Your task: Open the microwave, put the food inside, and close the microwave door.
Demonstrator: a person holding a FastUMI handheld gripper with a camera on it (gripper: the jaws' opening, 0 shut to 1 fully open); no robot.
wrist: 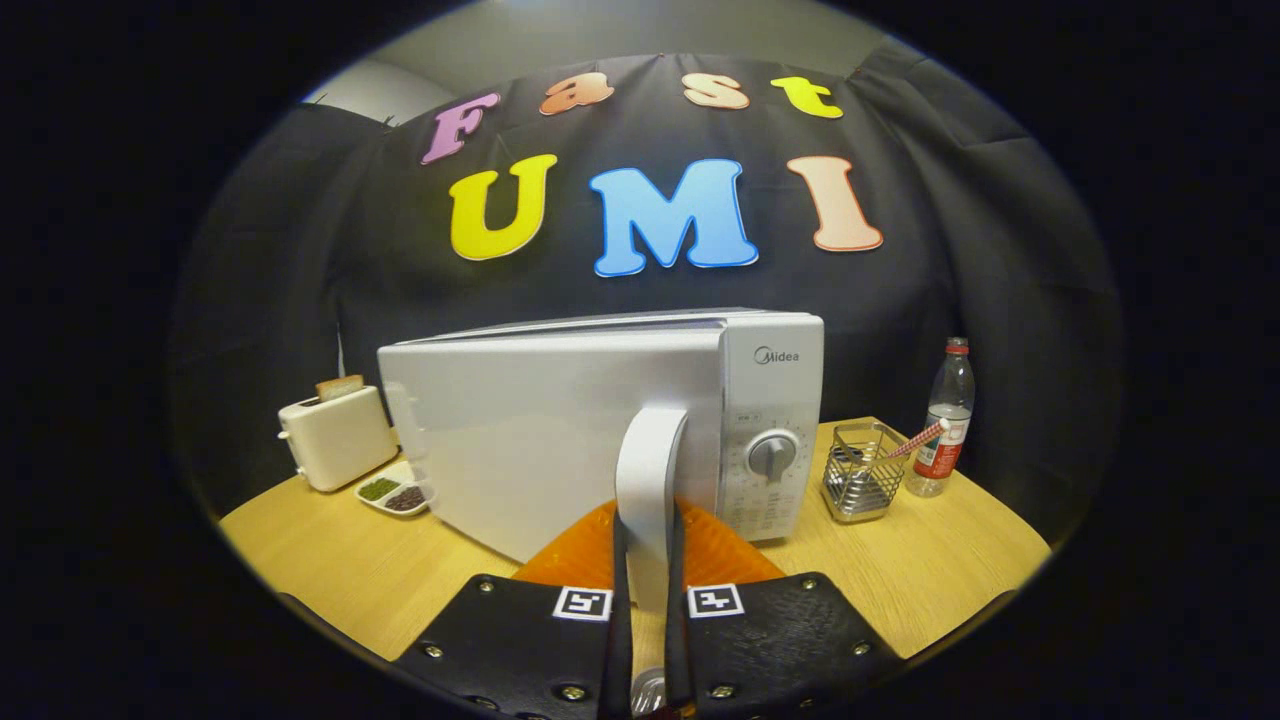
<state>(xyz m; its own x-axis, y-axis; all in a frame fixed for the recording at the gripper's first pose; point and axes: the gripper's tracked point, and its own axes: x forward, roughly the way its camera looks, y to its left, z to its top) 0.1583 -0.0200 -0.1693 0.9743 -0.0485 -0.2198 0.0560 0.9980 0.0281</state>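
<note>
A white microwave (770, 360) stands on the wooden table (340, 570), its control panel and knob (772, 455) to the right of the door. The door (520, 440) is hinged on the left and stands slightly ajar, its handle side swung out towards me. My gripper (648, 535) is shut on the door's white upright handle (652, 460), with one finger pressed against each side. A small white dish of green and dark food (393, 493) lies on the table to the left of the microwave. The inside of the microwave is hidden by the door.
A cream toaster (335, 435) with a slice of bread in it stands at the far left, behind the dish. To the right of the microwave are a wire-mesh holder (860, 475) with a striped straw and a plastic water bottle (945, 420).
</note>
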